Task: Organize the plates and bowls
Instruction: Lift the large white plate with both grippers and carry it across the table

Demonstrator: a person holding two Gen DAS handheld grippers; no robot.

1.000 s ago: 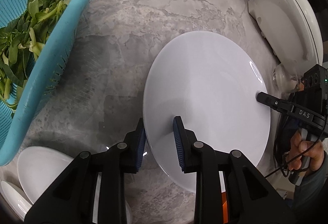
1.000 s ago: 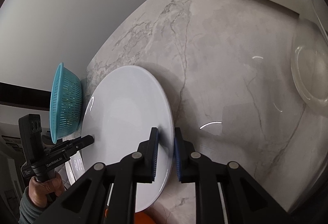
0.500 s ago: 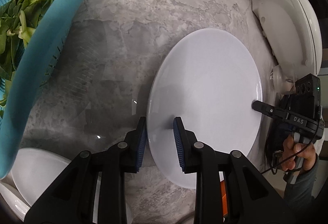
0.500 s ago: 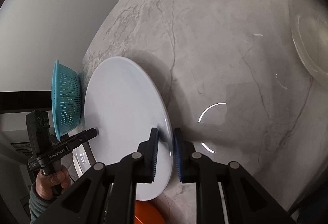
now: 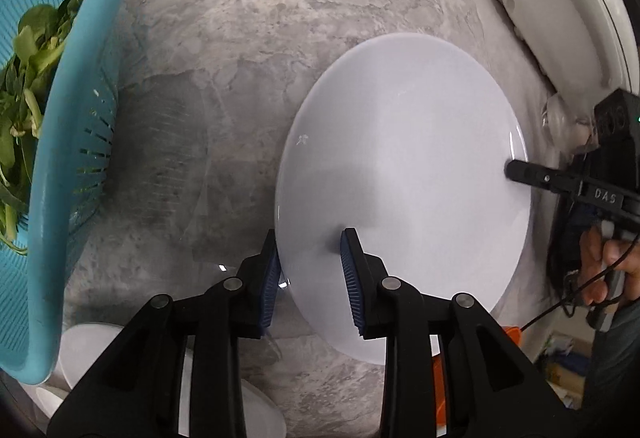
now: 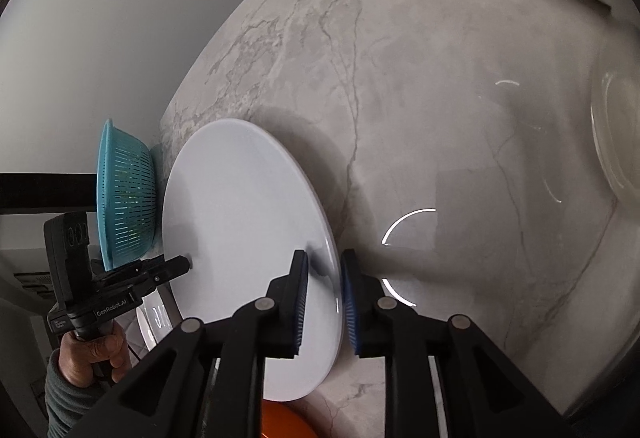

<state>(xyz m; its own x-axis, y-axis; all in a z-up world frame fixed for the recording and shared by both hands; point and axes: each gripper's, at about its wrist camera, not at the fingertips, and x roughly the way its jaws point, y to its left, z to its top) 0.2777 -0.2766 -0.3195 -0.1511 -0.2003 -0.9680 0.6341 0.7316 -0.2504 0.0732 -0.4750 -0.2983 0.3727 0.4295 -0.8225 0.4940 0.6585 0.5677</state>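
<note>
A large white plate (image 5: pixel 404 189) is held above the marble table (image 5: pixel 248 49) by both grippers. My left gripper (image 5: pixel 310 278) is shut on the plate's near rim. My right gripper (image 6: pixel 323 298) is shut on the opposite rim; it shows in the left wrist view (image 5: pixel 516 173) at the plate's right edge. The plate also shows in the right wrist view (image 6: pixel 240 238), tilted. More white plates (image 5: pixel 80 354) lie at the lower left under my left gripper.
A blue colander (image 5: pixel 68 141) with green leaves stands at the left, also in the right wrist view (image 6: pixel 124 197). A white appliance (image 5: pixel 560 13) sits at the back right. A clear glass bowl (image 6: pixel 616 141) is at the right. Something orange (image 6: pixel 284 422) lies below the plate.
Both grippers have carried the plate along, and it now sits further right in the left wrist view. The colander has swung toward the left edge. The grips are unchanged.
</note>
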